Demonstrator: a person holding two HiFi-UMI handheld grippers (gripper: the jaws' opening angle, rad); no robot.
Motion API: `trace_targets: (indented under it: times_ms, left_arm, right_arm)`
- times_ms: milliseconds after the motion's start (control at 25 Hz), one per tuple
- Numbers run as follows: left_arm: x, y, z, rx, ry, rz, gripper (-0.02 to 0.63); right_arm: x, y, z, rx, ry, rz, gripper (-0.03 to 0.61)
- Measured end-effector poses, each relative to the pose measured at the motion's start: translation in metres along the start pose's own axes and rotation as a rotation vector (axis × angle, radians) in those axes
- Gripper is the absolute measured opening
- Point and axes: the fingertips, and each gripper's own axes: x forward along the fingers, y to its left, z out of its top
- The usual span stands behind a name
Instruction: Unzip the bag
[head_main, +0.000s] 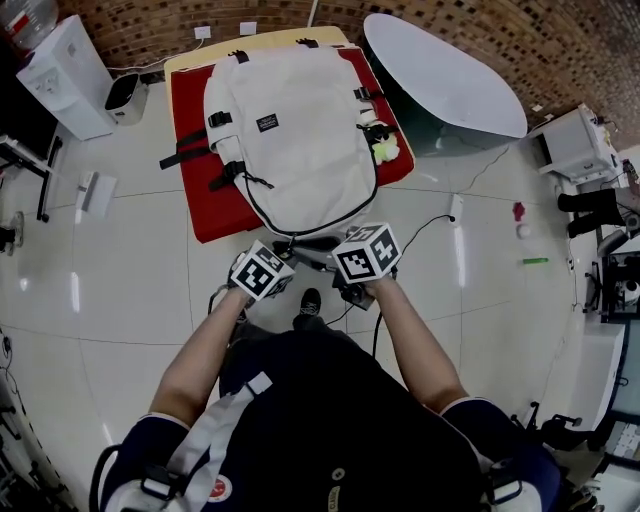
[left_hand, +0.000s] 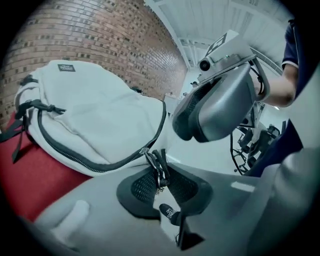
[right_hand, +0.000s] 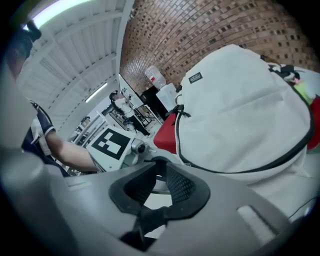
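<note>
A white backpack (head_main: 295, 140) lies flat on a red mat (head_main: 192, 110), its dark zipper track (left_hand: 75, 157) running round the near edge. Both grippers meet at that edge's middle. In the left gripper view my left gripper (left_hand: 159, 172) is shut on the black zipper pull (left_hand: 156, 164), whose cords hang between the dark pads (left_hand: 142, 187). My right gripper (right_hand: 159, 180) is close beside it, jaws open, with only floor showing through the gap. In the head view the left gripper (head_main: 278, 252) and right gripper (head_main: 335, 250) nearly touch. The right gripper's grey body (left_hand: 220, 105) fills the left gripper view's upper right.
A small white and green toy (head_main: 385, 150) hangs on the backpack's right side. A grey oval tabletop (head_main: 440, 75) stands right of the mat and a white appliance (head_main: 60, 75) at far left. A cable (head_main: 430, 222) and a green pen (head_main: 533, 261) lie on the tiled floor.
</note>
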Motion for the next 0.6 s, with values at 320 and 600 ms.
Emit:
trace_targets:
  times_ms: [320, 600]
  left_arm:
    - [-0.015, 0.011, 0.001, -0.043, 0.023, 0.081, 0.035]
    - [-0.033, 0.008, 0.005, -0.055, 0.046, 0.064, 0.031]
  right_arm:
    - [-0.004, -0.030, -0.005, -0.512, 0.169, -0.258, 0.130]
    - [0.021, -0.052, -0.031, -1.091, 0.414, -0.431, 0.060]
